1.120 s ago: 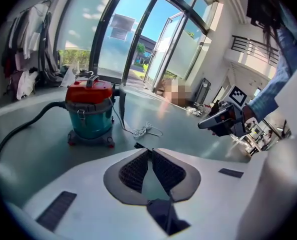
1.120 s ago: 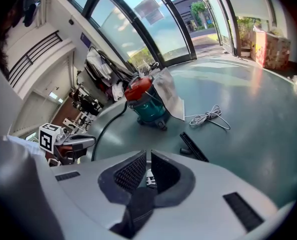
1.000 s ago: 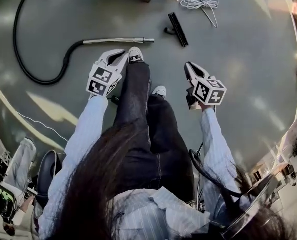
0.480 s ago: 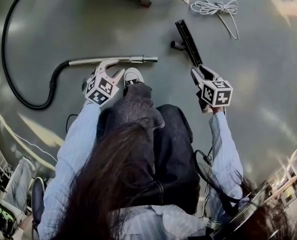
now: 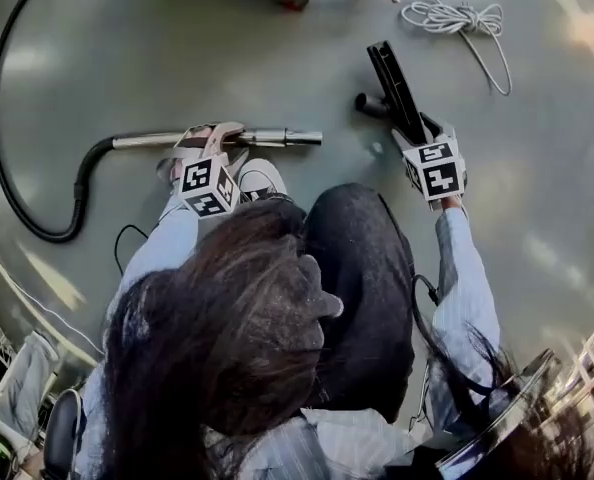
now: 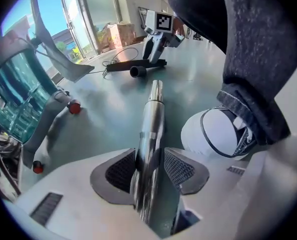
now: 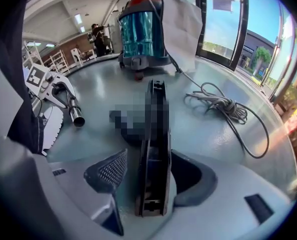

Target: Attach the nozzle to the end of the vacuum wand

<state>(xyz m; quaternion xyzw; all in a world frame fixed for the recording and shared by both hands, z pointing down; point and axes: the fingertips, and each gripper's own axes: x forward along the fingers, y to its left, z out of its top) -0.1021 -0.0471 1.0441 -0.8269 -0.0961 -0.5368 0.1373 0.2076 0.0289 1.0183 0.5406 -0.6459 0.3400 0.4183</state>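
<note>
The silver vacuum wand lies on the grey floor, its open end pointing right. My left gripper straddles it from above. In the left gripper view the wand runs between the mesh pads, and the jaws are opening. The black nozzle lies to the right, its neck facing the wand's end. My right gripper is down over its near end. In the right gripper view the nozzle stands on edge between the opening jaws, with a gap on each side.
The vacuum canister stands at the far side. A coil of white cable lies beyond the nozzle. The black hose loops left from the wand. The person's white shoe and dark trouser leg sit close beside the wand.
Both grippers have dropped from knee height to the floor and their jaws have opened. The left now straddles the wand and the right the nozzle. The person has bent lower.
</note>
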